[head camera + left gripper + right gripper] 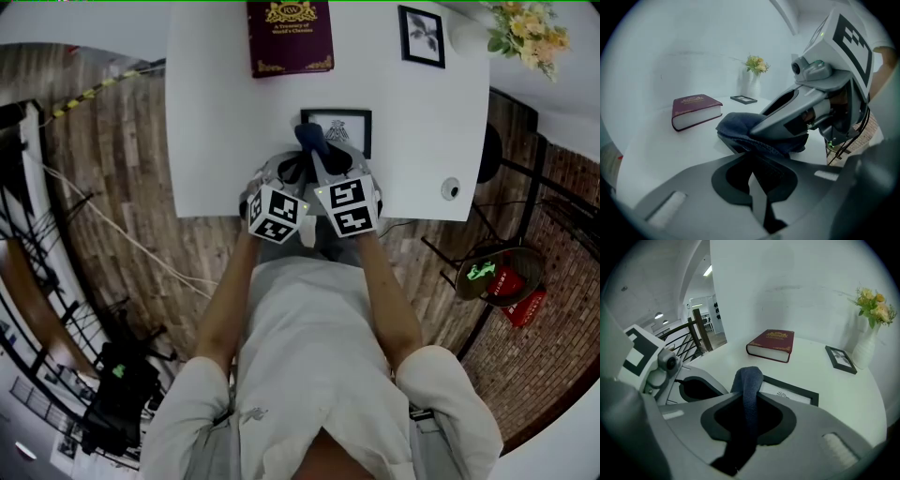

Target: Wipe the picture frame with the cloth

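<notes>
Near the front edge of the worktop (216,112), mid-picture, right gripper (749,401) jaws pinch the dark blue cloth (312,139) over the left side of the picture frame (351,131), left gripper (751,164) jaws look pressed together alongside; wiping step probably in hand, next needs a steady sweep across the glass.

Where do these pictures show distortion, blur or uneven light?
Head view: fisheye bends the table edges; light is even. Left gripper view: dark round border, left claw blurred, book sharper. Right gripper view: cloth soft close to the lens, bright lamps at upper left.
</notes>
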`<state>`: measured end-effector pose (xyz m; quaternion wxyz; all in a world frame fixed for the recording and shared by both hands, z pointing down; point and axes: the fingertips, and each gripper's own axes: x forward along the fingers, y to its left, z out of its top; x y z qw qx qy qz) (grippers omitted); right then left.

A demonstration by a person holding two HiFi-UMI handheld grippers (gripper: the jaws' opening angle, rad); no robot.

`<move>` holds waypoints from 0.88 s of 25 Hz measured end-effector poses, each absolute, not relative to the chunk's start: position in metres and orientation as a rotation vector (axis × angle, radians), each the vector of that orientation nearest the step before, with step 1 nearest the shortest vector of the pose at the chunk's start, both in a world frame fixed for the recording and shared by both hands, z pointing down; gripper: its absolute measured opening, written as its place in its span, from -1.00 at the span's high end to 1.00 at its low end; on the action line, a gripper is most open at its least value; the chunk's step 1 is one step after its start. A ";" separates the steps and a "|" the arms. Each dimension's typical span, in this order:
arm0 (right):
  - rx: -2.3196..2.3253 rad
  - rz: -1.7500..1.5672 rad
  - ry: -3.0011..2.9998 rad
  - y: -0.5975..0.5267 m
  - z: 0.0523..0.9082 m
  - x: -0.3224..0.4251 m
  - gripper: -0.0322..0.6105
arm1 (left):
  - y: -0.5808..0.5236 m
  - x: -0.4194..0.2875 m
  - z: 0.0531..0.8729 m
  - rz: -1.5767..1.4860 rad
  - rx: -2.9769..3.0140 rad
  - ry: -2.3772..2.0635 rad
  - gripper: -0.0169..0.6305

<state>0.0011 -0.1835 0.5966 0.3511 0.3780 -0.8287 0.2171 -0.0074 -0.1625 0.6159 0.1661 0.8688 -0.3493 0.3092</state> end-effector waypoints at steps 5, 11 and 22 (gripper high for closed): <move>0.927 0.652 -2.156 -0.182 0.611 -0.005 0.69 | -0.162 -0.008 0.616 0.883 2.476 -0.992 0.89; 0.923 0.599 -2.127 -0.185 0.617 -0.004 0.70 | -0.163 -0.007 0.617 0.894 2.479 -0.992 0.89; 0.951 0.490 -2.091 -0.186 0.617 0.003 0.69 | -0.163 -0.007 0.617 0.893 2.462 -1.011 0.89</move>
